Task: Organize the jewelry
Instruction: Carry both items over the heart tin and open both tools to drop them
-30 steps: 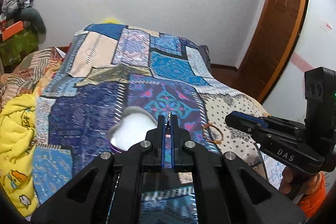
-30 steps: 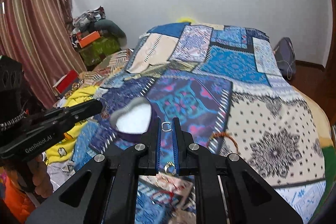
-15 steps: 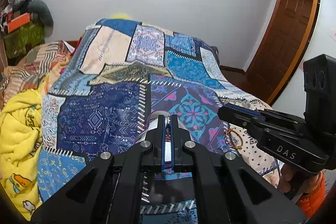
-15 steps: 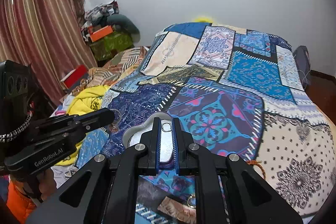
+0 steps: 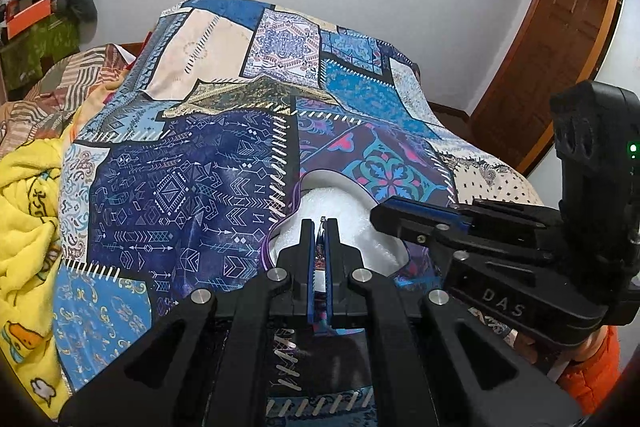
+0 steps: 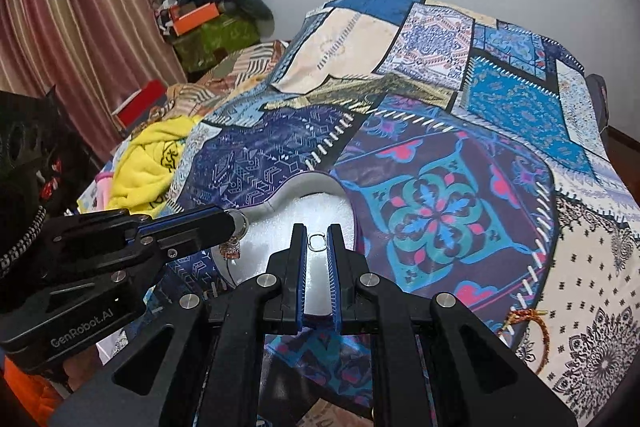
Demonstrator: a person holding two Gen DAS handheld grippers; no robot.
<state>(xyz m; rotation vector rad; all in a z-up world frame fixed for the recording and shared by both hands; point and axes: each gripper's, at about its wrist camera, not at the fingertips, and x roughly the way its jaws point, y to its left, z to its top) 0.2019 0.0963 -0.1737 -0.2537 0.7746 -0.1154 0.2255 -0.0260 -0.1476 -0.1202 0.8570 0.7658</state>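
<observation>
Ok, left gripper point(image 6: 230, 223) is clamped on a dangly earring point(image 6: 236, 233) over the left edge of the heart-shaped box point(image 6: 320, 215). Right gripper point(image 6: 318, 241) pinches a small silver ring point(image 6: 317, 241) above the box's white lining. Beaded bracelet point(image 6: 534, 331) lies on the quilt point(image 6: 440, 187), well right of the box.

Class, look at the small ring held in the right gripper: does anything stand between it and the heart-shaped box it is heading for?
Nothing visible does. The ring sits pinched at the right gripper tips directly over the open heart-shaped box, whose white lining is bare below. The left gripper, holding an earring, is off to one side.
</observation>
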